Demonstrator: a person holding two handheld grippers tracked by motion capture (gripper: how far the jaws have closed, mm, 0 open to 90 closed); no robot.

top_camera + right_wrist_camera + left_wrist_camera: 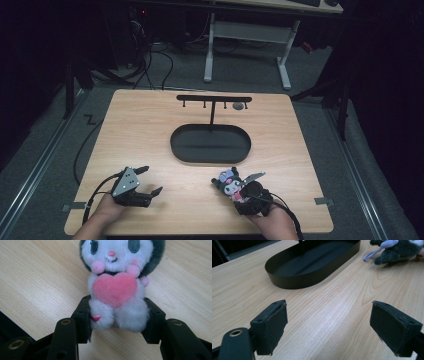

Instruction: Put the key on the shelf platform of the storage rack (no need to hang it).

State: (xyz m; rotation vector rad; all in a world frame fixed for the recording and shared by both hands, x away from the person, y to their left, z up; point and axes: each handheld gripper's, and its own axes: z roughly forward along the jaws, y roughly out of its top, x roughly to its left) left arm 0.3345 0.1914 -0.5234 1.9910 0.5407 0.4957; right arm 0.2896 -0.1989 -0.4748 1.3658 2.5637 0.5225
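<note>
In the right gripper view, the plush toy (pixel 117 287) is seen clamped at its legs by the right hand-held gripper (pixel 117 320), its pink heart facing the camera. In the left gripper view, the left hand-held gripper (pixel 328 327) is held wide open over the bench (pixel 329 307). The black oval tray (pixel 210 144) holds nothing.

Fluffy plush toy (pixel 117 287), wood-grain table (pixel 150 125)

No readable text, labels or numbers; distant background dim.
</note>
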